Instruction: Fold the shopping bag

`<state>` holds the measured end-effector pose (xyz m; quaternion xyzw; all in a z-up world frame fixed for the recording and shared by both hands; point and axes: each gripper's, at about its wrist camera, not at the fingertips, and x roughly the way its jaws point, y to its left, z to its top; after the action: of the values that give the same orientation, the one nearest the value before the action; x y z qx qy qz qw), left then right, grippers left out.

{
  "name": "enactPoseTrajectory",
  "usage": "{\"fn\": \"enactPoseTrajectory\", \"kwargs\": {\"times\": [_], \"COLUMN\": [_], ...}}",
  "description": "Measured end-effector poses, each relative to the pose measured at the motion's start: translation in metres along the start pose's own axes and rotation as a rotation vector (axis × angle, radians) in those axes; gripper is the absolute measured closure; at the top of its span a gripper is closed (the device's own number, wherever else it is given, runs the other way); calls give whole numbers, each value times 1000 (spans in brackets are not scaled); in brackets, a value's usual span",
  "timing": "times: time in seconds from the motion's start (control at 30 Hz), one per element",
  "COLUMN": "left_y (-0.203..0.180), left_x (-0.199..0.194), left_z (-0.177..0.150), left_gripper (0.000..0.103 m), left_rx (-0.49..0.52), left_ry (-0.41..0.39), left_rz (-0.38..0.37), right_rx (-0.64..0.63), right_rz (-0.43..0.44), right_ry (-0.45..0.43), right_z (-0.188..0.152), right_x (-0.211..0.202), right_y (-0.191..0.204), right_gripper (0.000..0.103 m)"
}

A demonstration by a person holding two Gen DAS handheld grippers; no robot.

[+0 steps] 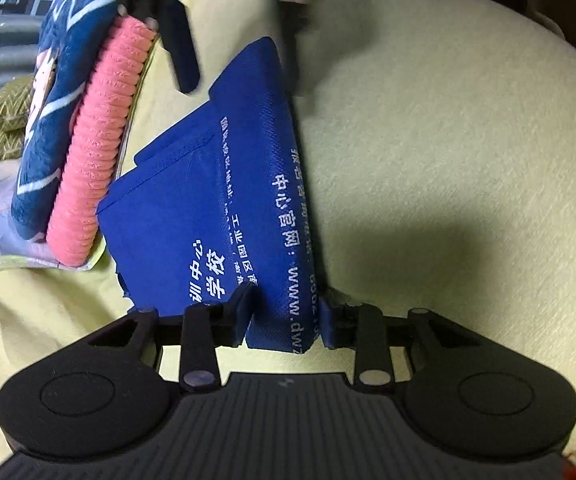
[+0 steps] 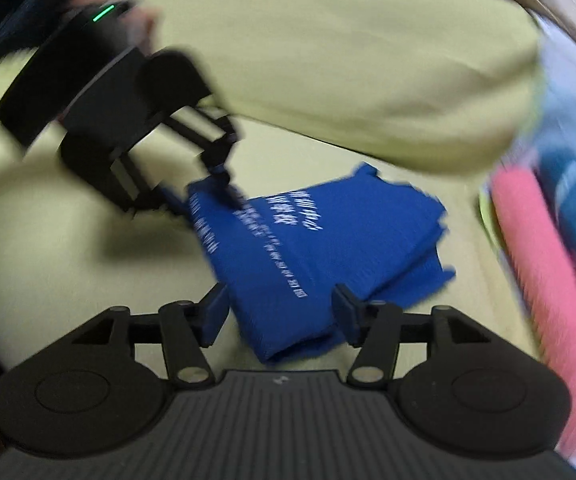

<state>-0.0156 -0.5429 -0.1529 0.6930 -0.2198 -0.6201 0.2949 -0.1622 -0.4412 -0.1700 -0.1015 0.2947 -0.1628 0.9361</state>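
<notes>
While the blue shopping bag (image 1: 216, 208) lies folded into a thick packet on the pale green bedcover (image 1: 447, 160), both tools work its edges. No earlier view is at hand.

Left gripper (image 1: 288, 312): jaws set on either side of the packet's near folded edge, at 6 o'clock in the left wrist view. The left pad presses the printed face; the right pad sits against the fold's other side. Reads as clenched on the bag, probably to pin the layers so the fold does not spring open. The right wrist view agrees: the same tool, at 10 o'clock, has its tips at the bag's far corner.

Right gripper (image 2: 280, 316): jaws apart, straddling the near corner of the bag (image 2: 307, 248) at 6 o'clock. Gaps show between pads and cloth on the left side; the right side is blurred. Judged released, not gripping. In the left wrist view it appears as dark blurred fingers at 12 o'clock, beyond the bag's far end.

Bag position: centre of the bedcover, just beside a pink ribbed roll (image 1: 96, 148) and a blue patterned blanket (image 1: 60, 80) at 9 to 10 o'clock.

Judgement: folding looks nearly complete; pressing flat or a last tuck remains.
</notes>
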Motion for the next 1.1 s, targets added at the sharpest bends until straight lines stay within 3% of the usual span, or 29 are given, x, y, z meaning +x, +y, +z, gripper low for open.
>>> {"fn": "enactPoseTrajectory", "kwargs": {"times": [0.07, 0.13, 0.2, 0.27, 0.37, 0.47, 0.63, 0.77, 0.93, 1.1], "left_y": [3, 5, 11, 22, 37, 37, 39, 43, 44, 48], "left_x": [0, -3, -5, -9, -21, -37, -41, -31, -22, -28], "left_z": [-1, -4, -6, -6, -3, 3, 4, -3, -8, -12], "left_gripper": [65, 65, 65, 65, 65, 63, 63, 63, 55, 51], "left_rx": [-16, -34, -95, -190, -318, -390, -530, -610, -687, -717], "left_ry": [-10, -17, -26, -36, -58, -90, -130, -124, -131, -102], "left_rz": [-10, -20, -45, -92, -197, -291, -353, -329, -291, -210], "right_rx": [-154, -280, -284, -245, 0, 215, 542, 792, 1053, 1107], "right_rz": [-9, -89, -86, -70, 25, 191, 441, 505, 543, 514], "right_ry": [28, 55, 11, -1, 22, 50, 159, 216, 293, 335], "right_z": [-1, -7, -11, -13, -5, -8, -23, -32, -46, -51], "right_x": [12, 28, 33, 34, 28, 15, 11, 28, 49, 55], "right_y": [13, 25, 24, 22, -1, -29, -70, -97, -121, -126], "right_gripper": [46, 59, 69, 73, 73, 74, 75, 75, 77, 81]}}
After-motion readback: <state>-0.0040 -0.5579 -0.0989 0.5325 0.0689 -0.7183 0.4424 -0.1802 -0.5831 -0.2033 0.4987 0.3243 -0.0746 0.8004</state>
